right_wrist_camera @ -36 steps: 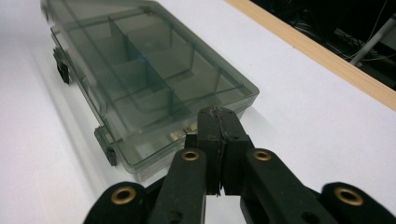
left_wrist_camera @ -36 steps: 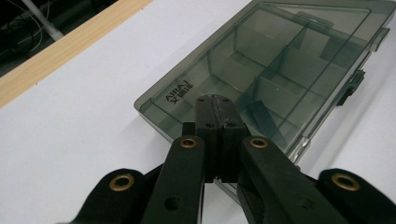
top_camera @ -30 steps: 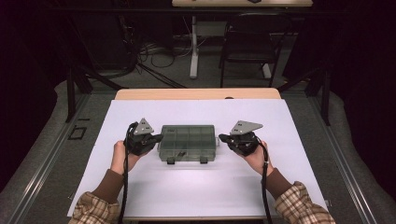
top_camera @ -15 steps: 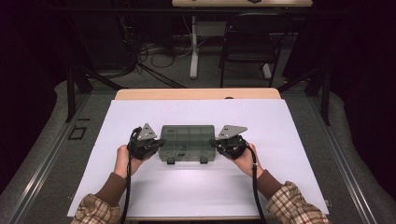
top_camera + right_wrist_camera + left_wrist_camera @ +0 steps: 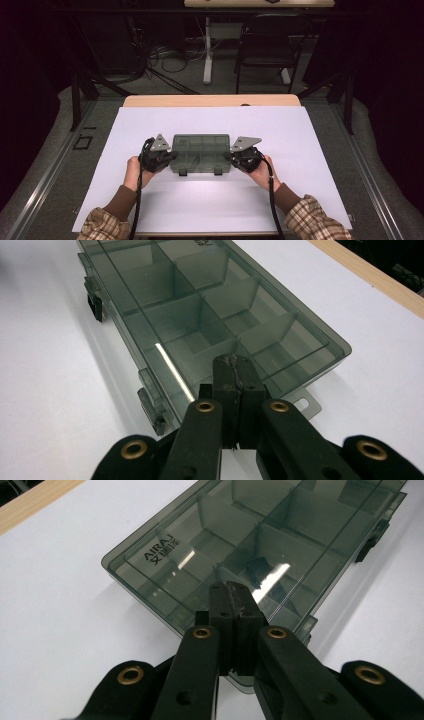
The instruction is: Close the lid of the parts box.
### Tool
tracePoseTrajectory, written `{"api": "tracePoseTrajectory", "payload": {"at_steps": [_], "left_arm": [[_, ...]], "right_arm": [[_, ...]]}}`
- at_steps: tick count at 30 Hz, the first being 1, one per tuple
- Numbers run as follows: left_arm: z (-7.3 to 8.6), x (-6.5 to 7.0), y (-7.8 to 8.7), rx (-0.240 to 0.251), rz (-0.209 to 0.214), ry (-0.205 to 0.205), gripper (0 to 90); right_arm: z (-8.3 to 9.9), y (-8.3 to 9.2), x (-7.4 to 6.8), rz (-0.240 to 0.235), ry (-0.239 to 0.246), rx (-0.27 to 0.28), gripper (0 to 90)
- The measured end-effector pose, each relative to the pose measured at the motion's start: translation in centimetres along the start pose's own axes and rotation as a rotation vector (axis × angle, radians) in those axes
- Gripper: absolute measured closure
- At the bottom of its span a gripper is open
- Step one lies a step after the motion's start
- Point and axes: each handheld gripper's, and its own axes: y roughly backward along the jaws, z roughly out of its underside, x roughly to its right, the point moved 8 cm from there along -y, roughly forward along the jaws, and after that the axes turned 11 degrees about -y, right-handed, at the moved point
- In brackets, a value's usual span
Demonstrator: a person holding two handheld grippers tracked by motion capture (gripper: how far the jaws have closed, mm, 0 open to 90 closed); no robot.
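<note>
We note a smoky translucent compartment box (image 5: pixel 200 152) lying flat, lid closed, near the middle of the white table sheet (image 5: pixel 300 130), with its two dark latches (image 5: pixel 218 171) on the long side that faces the person. In the left gripper view the lid (image 5: pixel 260 540) carries the printed mark "AIRAJ" (image 5: pixel 159 547) near one corner, and inner dividers show through the plastic. We see the left gripper (image 5: pixel 172 155) at the box's left short end, held in the person's left hand (image 5: pixel 134 170); its jaws are pressed together with nothing between them, and their tips lie over the lid's edge in the left gripper view (image 5: pixel 231 587). Whether they touch the lid we cannot tell. The right gripper (image 5: pixel 229 155) sits at the opposite short end in the right hand (image 5: pixel 261 171), jaws likewise closed on nothing, tips over the lid's near edge in its own view (image 5: pixel 235 360). A small clear hanging tab (image 5: pixel 306 405) projects from that end of the box. Plaid sleeves (image 5: pixel 320 225) enter from the bottom edge.
</note>
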Motion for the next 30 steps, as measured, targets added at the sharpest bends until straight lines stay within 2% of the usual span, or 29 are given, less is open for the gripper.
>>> {"api": "tracePoseTrajectory", "payload": {"at_steps": [19,22,25,30], "left_arm": [[0.39,0.13,-0.32,-0.018,0.007,-0.001,90.0],[0.62,0.23,-0.61,-0.040,0.016,-0.013,90.0],[0.63,0.27,-0.65,-0.039,0.018,-0.011,90.0],[0.68,0.36,-0.61,-0.033,0.017,-0.009,90.0]], "right_arm": [[0.20,-0.18,-0.31,-0.003,0.007,-0.006,90.0],[0.37,-0.34,-0.29,-0.007,0.013,-0.017,90.0],[0.56,-0.58,-0.29,-0.010,0.012,-0.023,90.0],[0.57,-0.62,-0.21,-0.021,-0.008,-0.021,90.0]]}}
